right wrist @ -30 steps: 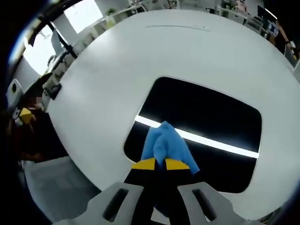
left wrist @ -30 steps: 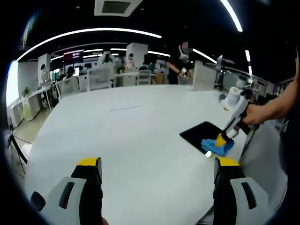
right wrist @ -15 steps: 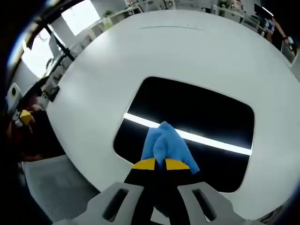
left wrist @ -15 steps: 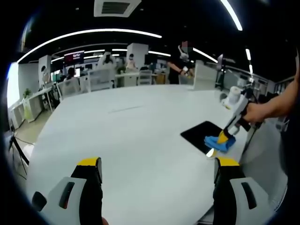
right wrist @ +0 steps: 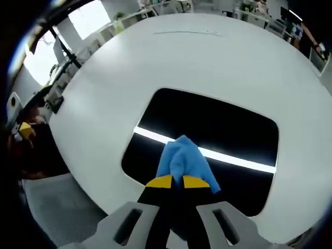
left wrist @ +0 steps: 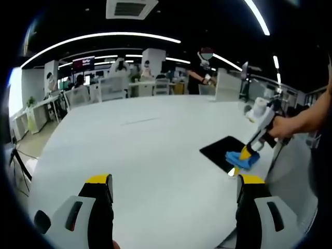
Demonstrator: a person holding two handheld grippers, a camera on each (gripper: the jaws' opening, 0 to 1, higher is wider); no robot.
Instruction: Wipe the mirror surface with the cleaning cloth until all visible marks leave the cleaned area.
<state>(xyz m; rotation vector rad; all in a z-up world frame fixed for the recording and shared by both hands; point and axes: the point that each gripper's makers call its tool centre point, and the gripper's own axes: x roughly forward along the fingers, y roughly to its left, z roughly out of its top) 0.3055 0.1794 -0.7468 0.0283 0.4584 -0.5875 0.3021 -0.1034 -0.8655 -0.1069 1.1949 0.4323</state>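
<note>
Wiping mirror (right wrist: 218, 135) w/ blue cloth (right wrist: 181, 161)
R gripper (right wrist: 174, 181) clamped on cloth, nudged along glass since 1 s ago; L gripper (left wrist: 174, 187) open, idle; no marks seen.

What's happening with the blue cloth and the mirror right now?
Right hand-held gripper shut on blue cloth, pressed on mirror. Left hand-held gripper open, above white table. No marks visible; nothing in the way.

An open-plan office: rows of desks (left wrist: 111, 85), chairs, seated people, ceiling strip lights (left wrist: 98, 36).
</note>
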